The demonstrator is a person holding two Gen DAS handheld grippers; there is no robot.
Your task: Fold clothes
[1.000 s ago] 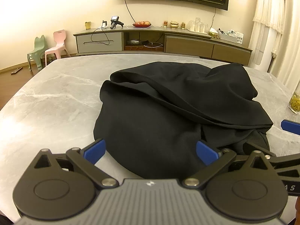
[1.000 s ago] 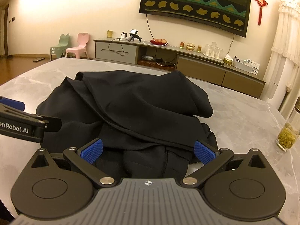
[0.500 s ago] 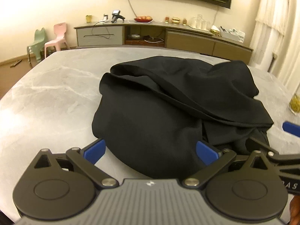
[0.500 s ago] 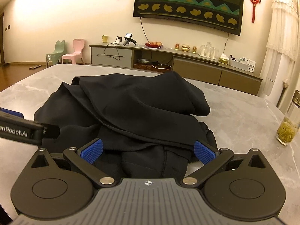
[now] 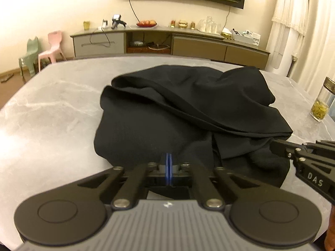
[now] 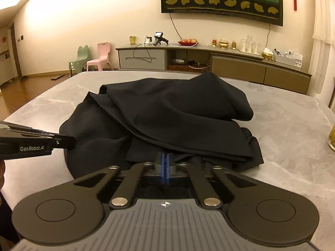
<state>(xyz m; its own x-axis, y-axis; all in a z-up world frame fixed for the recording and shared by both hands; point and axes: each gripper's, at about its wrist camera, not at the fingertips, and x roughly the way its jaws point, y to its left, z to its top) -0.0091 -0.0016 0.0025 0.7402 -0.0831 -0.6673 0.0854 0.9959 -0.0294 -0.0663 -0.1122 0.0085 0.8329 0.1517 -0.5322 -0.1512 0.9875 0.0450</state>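
Black garment lies crumpled in a heap on the grey marble table, toward the near edge, with several folds stacked and one flap draped over the top. In the right view the same garment fills the middle of the table.

Left tool: blue pads pressed together, no gap between them. Tips sit at the garment's near edge, over the dark cloth; cannot tell whether any cloth is pinched between the pads. Left tool also shows in the right view, coming in from the left, its tip at the garment's left side.

Right tool: pads together as well, tips at the near hem of the garment, just below the folded layer. Whether cloth is caught in them is unclear. Right tool shows in the left view at the right edge, its tip against the garment's right side.

Glass jar with yellow contents stands on the table at the far right, apart from the garment. Beyond the table: low cabinet along the wall, TV above it, pink chair and green chair on the left.
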